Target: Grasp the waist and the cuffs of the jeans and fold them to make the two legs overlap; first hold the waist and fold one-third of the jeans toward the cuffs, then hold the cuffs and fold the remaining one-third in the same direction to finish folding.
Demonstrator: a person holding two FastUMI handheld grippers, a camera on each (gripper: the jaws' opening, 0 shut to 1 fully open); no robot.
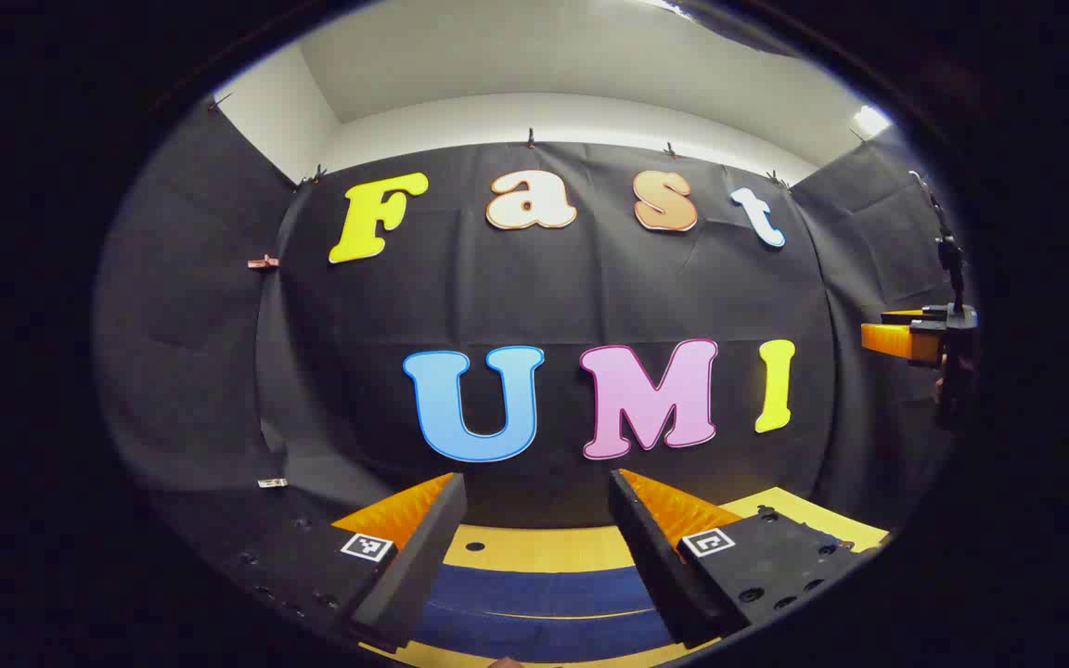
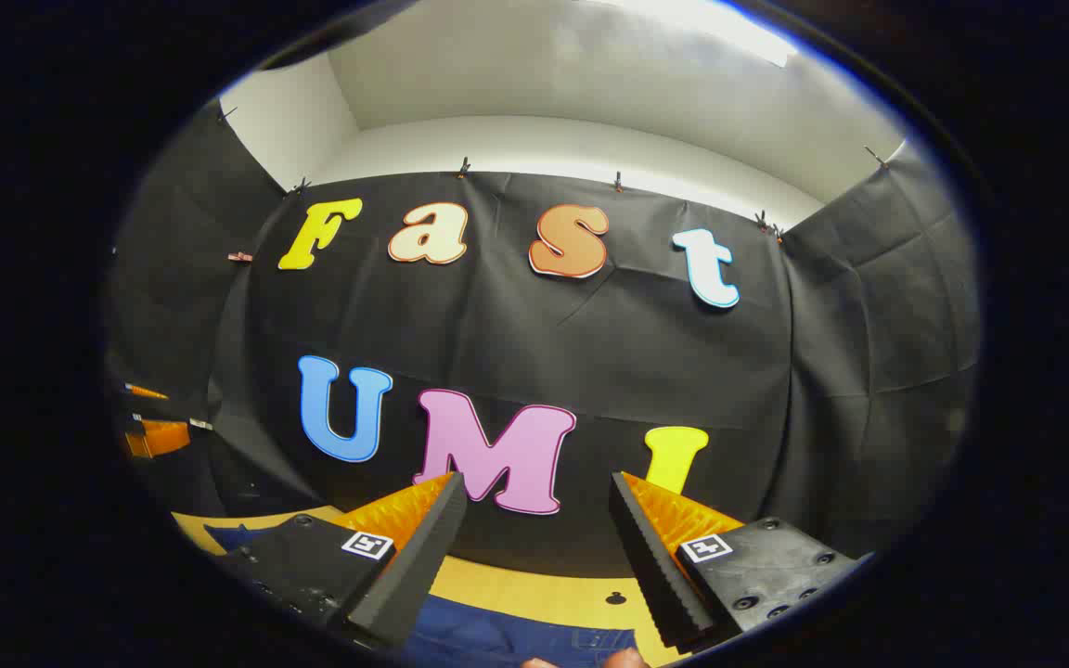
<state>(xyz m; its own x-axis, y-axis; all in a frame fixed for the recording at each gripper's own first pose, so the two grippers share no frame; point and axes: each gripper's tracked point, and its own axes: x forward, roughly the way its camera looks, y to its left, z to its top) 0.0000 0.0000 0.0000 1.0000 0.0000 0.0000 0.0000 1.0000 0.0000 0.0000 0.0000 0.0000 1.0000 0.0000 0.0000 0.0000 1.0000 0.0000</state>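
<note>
Jeans lie flat at 6 o'clock beneath the left gripper and right gripper, both spread apart and empty, likely poised for grasping.

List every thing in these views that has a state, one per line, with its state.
Left gripper: open, raised above the table, nothing between its fingers.
Right gripper: open, raised, nothing between its fingers.
Jeans: lying flat on the table, not gripped; how far they are folded cannot be told.
Table: bare wood beyond the jeans.
</note>
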